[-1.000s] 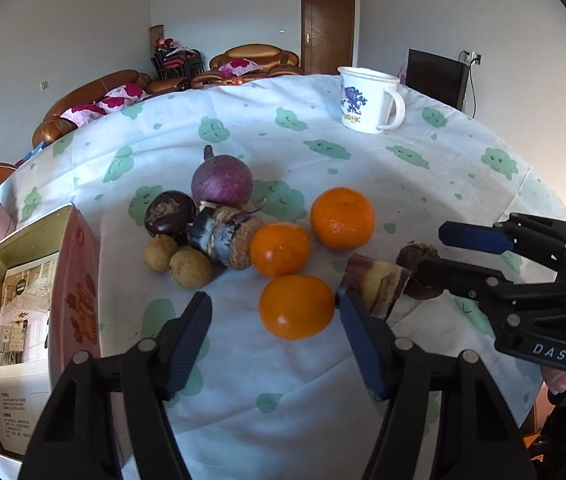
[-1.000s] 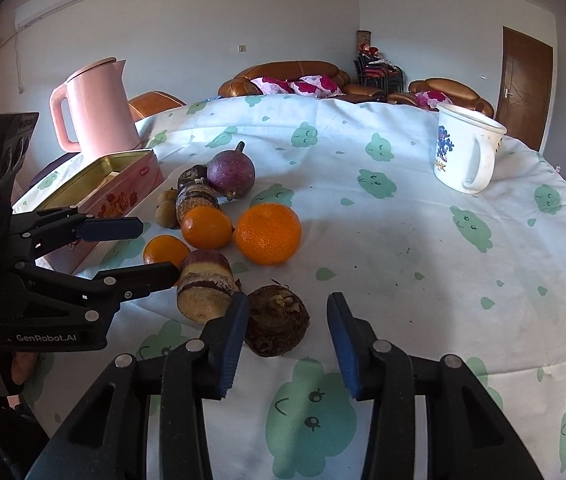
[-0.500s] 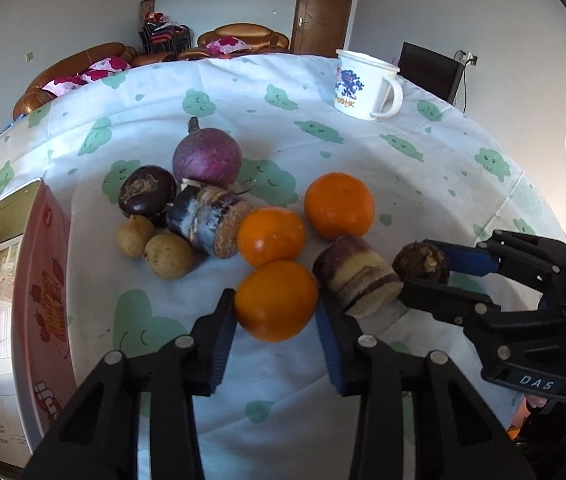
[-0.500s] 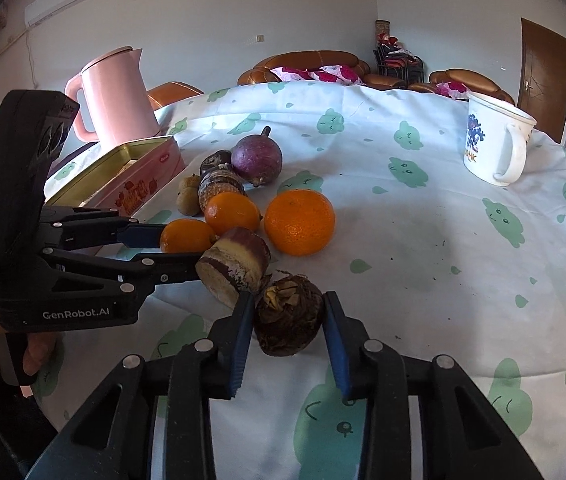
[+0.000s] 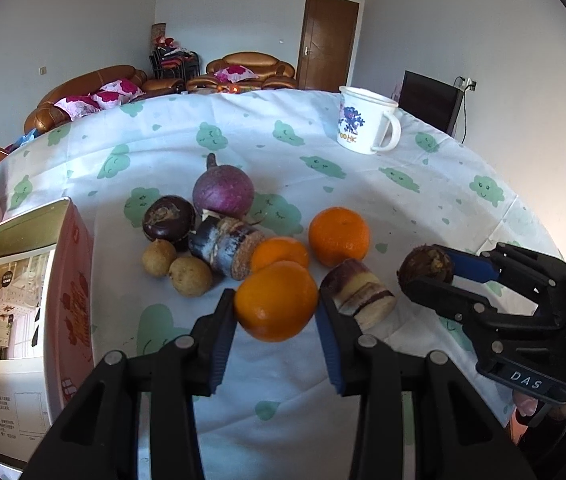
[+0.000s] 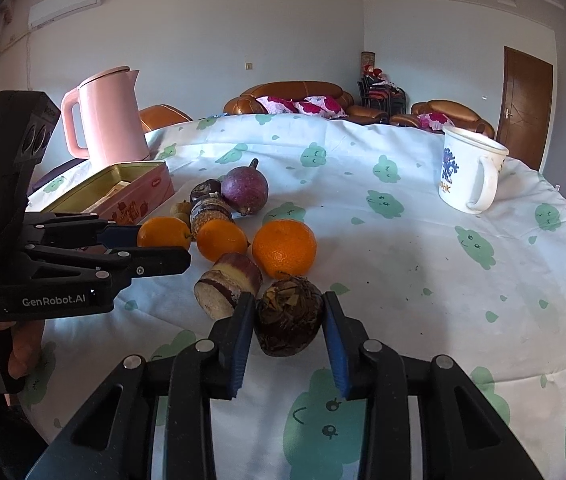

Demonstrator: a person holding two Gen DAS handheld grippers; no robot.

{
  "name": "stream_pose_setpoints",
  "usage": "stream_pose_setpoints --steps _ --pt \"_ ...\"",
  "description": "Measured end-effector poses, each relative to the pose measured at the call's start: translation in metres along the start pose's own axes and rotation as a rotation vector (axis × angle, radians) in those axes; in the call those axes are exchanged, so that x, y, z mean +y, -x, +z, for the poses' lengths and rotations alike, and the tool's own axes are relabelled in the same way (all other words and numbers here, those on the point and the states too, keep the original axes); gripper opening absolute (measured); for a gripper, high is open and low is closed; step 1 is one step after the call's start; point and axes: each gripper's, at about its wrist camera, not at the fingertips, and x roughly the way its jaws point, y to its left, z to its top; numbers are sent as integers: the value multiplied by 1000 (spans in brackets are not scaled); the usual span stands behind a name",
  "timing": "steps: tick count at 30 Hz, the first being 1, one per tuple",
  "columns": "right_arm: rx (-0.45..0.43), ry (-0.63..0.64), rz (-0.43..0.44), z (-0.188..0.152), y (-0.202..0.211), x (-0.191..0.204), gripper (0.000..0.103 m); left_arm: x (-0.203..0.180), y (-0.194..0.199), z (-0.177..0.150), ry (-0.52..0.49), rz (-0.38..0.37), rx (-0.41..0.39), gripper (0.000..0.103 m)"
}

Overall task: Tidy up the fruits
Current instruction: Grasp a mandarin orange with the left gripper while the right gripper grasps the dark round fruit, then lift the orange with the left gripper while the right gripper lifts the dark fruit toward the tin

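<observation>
My left gripper [image 5: 275, 312] is shut on an orange [image 5: 276, 300] and holds it just above the cloth; it also shows in the right wrist view [image 6: 162, 233]. My right gripper [image 6: 287, 318] is shut on a dark brown water chestnut [image 6: 289, 314], also seen in the left wrist view [image 5: 425, 266]. A sugarcane piece [image 5: 357, 294] lies between them. Two more oranges [image 5: 339, 236] [image 5: 279, 252], another sugarcane piece [image 5: 225, 248], a purple passion fruit [image 5: 223, 192], a second chestnut [image 5: 168, 218] and two longans [image 5: 189, 276] lie behind.
An open pink tin box [image 5: 23, 312] stands at the left, also in the right wrist view [image 6: 123, 192]. A pink kettle [image 6: 103, 114] is behind it. A white mug [image 6: 469, 172] stands at the far right on the patterned tablecloth [image 6: 403, 264].
Both grippers closed on their fruit: the left on the orange, the right on the water chestnut. Both have lifted slightly and the views have tilted up.
</observation>
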Motion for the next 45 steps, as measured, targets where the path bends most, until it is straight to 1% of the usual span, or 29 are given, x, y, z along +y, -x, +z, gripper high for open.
stream_pose_setpoints --steps 7,14,28,45 --pt "-65 32 -10 -2 10 6 36 -4 11 0 -24 43 -61 41" --pt "-95 43 -20 -3 15 9 36 -7 20 -1 -39 83 -112 41" --pt "-158 63 -43 -5 23 13 36 -4 33 -6 -13 135 -180 41" --pt "-204 69 -58 -8 30 14 36 -8 42 -7 -17 170 -236 41"
